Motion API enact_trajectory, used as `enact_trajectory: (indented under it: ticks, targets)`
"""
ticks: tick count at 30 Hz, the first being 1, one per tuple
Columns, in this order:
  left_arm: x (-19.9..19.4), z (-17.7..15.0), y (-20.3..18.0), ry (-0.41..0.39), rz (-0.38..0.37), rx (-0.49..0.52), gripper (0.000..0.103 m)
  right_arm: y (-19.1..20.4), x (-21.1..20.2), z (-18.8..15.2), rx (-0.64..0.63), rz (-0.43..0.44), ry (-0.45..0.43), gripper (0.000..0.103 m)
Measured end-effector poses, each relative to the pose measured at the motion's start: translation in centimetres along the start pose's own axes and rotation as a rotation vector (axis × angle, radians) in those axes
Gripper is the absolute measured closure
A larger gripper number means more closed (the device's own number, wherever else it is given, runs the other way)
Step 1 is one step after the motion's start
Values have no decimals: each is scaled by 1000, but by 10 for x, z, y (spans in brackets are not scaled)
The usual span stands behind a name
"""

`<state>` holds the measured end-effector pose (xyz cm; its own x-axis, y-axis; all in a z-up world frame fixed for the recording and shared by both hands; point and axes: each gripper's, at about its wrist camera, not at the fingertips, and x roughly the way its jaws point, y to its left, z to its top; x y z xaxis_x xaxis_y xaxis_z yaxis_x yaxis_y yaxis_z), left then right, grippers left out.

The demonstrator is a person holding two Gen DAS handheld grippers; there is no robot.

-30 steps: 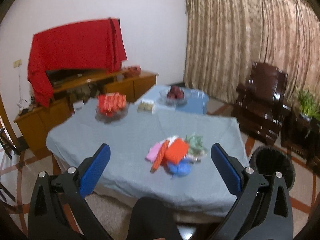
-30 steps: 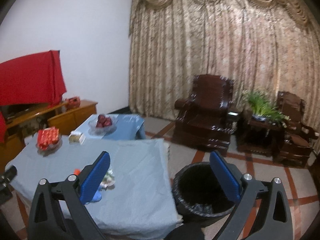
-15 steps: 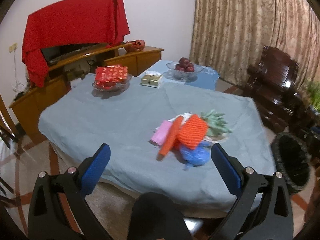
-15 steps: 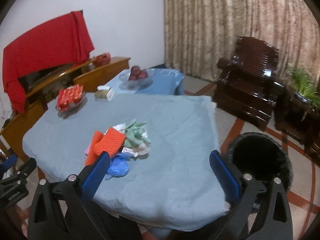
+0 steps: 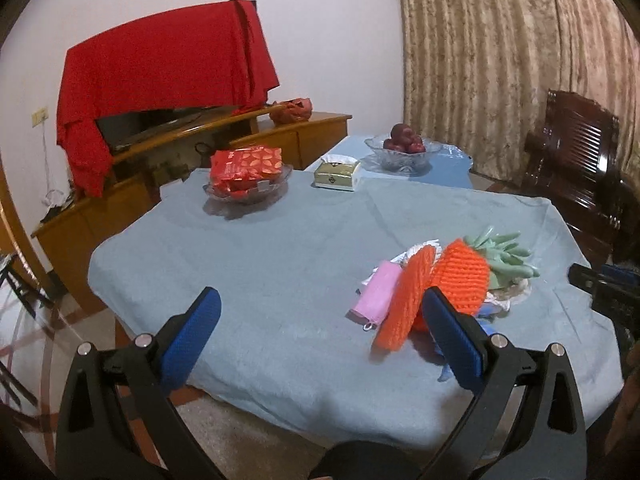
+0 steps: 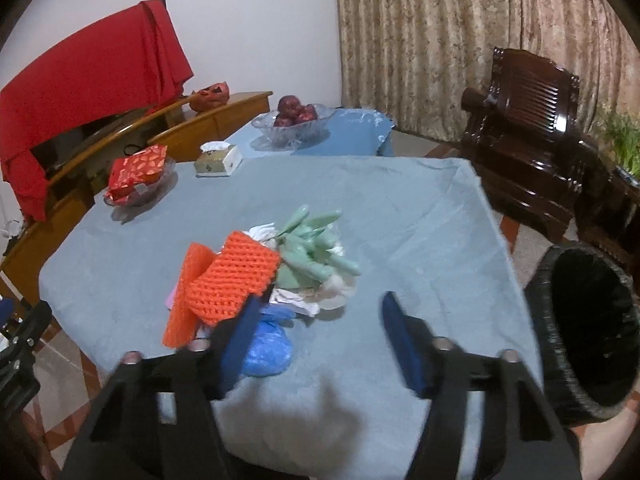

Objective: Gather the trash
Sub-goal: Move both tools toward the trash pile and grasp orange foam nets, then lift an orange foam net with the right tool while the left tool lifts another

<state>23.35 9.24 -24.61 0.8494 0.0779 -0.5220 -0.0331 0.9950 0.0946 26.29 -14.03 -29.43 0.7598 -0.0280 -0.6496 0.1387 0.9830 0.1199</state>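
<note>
Trash pile (image 6: 264, 276) on the grey tablecloth (image 6: 420, 232), at 11 o'clock of the right gripper (image 6: 320, 340); jaws wide, empty. Left gripper (image 5: 320, 336): jaws wide, empty, pile at 1 o'clock. Black bin (image 6: 588, 332) at right gripper's 3 o'clock.

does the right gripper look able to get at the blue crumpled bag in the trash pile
Probably yes. The right hand-held gripper is open and empty, and the blue crumpled bag lies at the near edge of the pile, just beside its left finger, with nothing on top of it.
</note>
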Motion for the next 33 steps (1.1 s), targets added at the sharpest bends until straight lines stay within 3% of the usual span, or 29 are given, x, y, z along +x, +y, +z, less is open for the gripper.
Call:
enact_trajectory:
  ticks: [4,7,14,16,17,19,20,22,28,33]
  targets:
    - [11,-6,5,-66,-9,20,5,15,26,-6,0,25,-7,58]
    - [24,-9,12,-65,-9,2,5,30,45,-9,-2,58,-1,57]
    - [45,-21,16,-50,-18,-31,5,57,88,-12,20,106,30,35]
    - [49,-26,16,-37,-14,-17,5,62,100,-13,9,109,43,35]
    - [51,-27,17,-36,-14,-14,5,63,104,-13,6,117,49,36]
    - [53,-28,17,-27,-14,-9,5,64,113,-13,-5,144,70,57]
    - [53,-29,18,-24,-10,-9,5,64,118,-14,-14,156,89,76]
    - [54,-29,18,-18,-14,-8,5,61,120,-14,8,177,95,85]
    - [52,-26,-1,-31,-29,23,5,42,95,-4,14,173,34,89]
    - [70,-33,-22,-13,-63,50,5,6,58,6,25,109,-54,89]
